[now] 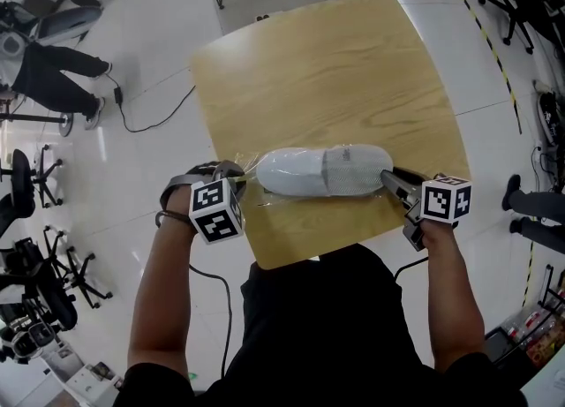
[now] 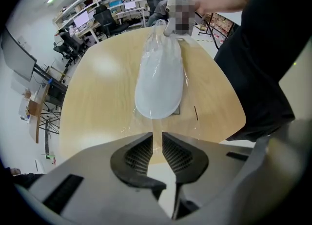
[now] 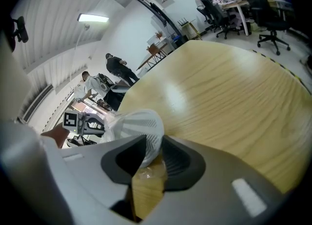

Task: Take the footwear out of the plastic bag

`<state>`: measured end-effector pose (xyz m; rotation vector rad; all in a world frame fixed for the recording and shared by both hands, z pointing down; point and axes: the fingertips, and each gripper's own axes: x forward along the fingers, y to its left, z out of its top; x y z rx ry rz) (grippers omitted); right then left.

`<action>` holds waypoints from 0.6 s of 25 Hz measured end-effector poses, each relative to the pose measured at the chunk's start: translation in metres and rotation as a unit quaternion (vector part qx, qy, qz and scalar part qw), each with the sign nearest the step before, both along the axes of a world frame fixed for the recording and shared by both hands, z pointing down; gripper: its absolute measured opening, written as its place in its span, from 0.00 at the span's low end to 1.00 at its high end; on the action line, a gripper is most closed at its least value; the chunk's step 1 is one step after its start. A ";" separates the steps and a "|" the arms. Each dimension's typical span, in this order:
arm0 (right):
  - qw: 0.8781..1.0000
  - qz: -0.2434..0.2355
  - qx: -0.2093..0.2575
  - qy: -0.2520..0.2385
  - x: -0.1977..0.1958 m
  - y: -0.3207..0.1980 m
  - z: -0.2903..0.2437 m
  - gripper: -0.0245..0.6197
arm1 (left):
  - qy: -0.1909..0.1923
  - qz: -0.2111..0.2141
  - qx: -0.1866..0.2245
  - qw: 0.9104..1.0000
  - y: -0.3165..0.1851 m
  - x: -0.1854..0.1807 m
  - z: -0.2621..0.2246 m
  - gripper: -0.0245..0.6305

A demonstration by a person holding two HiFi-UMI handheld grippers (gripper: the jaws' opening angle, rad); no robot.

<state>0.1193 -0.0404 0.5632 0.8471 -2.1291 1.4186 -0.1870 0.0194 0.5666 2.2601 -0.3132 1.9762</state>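
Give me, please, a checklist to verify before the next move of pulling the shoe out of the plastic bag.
1. Left hand-held gripper pinches the gathered end of the clear plastic bag: ok, the film runs between its nearly closed jaws.
2. Right hand-held gripper holds the other end, at the white mesh shoe: ok, its jaws sit on both sides of the shoe's end.
3. Right grip is on the shoe alone, not through the bag film: cannot tell.
4. Bag mouth is open towards the right hand-held gripper: cannot tell.
5. Shoe lies along the near edge of the light wooden table, supported along its length: ok.
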 end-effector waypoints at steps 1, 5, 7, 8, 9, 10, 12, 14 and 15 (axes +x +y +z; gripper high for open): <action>1.000 0.000 0.000 0.001 0.001 0.000 0.000 0.20 | -0.003 0.000 0.001 1.000 0.000 -0.002 0.000 0.14; 1.000 0.000 0.000 0.002 -0.002 0.000 0.000 0.20 | -0.012 0.001 0.004 1.000 0.002 -0.015 -0.002 0.13; 1.000 -0.001 -0.001 0.003 -0.001 -0.001 0.000 0.20 | -0.015 0.001 0.005 1.000 0.001 -0.016 -0.003 0.13; 1.000 -0.001 -0.002 0.003 0.000 -0.002 -0.001 0.20 | -0.017 0.000 0.005 1.000 0.001 -0.017 -0.003 0.13; 1.000 -0.002 -0.002 0.004 0.000 -0.002 -0.001 0.20 | -0.018 0.000 0.006 1.000 0.000 -0.018 -0.003 0.13; 1.000 -0.001 -0.003 0.005 -0.002 -0.001 -0.001 0.20 | -0.019 -0.001 0.006 1.000 0.001 -0.021 -0.003 0.13; 1.000 -0.001 -0.003 0.006 -0.005 0.001 0.000 0.20 | -0.021 -0.002 0.008 1.000 0.002 -0.027 -0.002 0.13; 1.000 0.000 -0.004 0.006 -0.005 0.001 0.001 0.20 | -0.024 -0.003 0.007 1.000 0.002 -0.030 0.000 0.13; 1.000 0.001 -0.005 0.006 -0.003 0.002 0.001 0.20 | -0.025 -0.004 0.006 1.000 0.002 -0.030 0.001 0.12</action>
